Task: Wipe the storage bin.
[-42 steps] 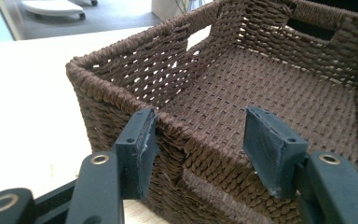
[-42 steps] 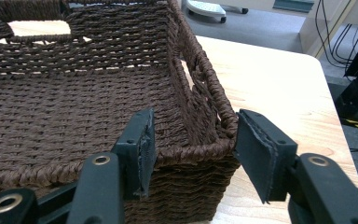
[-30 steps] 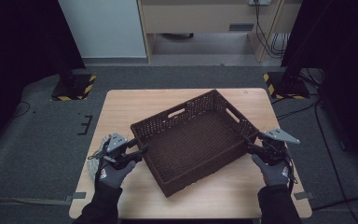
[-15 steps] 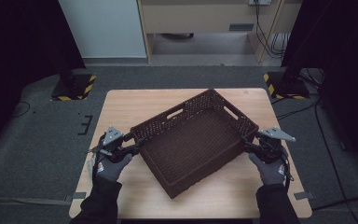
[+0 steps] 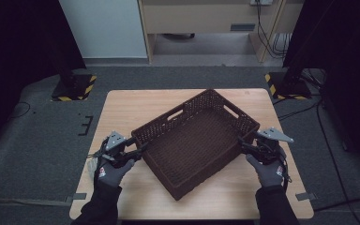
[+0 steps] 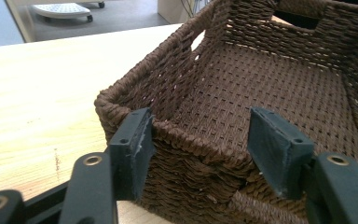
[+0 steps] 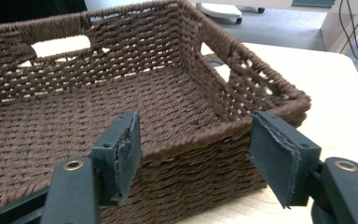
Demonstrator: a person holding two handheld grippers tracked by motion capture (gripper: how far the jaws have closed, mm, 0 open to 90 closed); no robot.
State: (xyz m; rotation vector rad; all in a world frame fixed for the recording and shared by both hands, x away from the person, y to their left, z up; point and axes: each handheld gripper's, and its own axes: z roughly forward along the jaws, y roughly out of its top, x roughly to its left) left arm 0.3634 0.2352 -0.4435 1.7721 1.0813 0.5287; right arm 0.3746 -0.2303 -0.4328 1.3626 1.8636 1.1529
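A dark brown woven basket (image 5: 192,145) stands empty and turned at an angle in the middle of the wooden table (image 5: 131,103). My left gripper (image 5: 139,151) is at the basket's left corner. In the left gripper view its jaws (image 6: 205,140) stand apart in front of the near wall of the basket (image 6: 270,79); they have just been closing slightly and the pads press on nothing. My right gripper (image 5: 240,144) is at the basket's right corner. Its jaws (image 7: 193,149) have just been opening and stand wide before the rim of the basket (image 7: 74,107), without touching it.
Bare tabletop lies behind the basket and in front of it. The table's front edge (image 5: 192,218) is close under both forearms. Two black stands with yellow-and-black bases (image 5: 72,89) stand on the floor beyond the table's far corners.
The left hand drew a little to the left and came back toward the basket's corner. The basket and the right hand keep about the same place.
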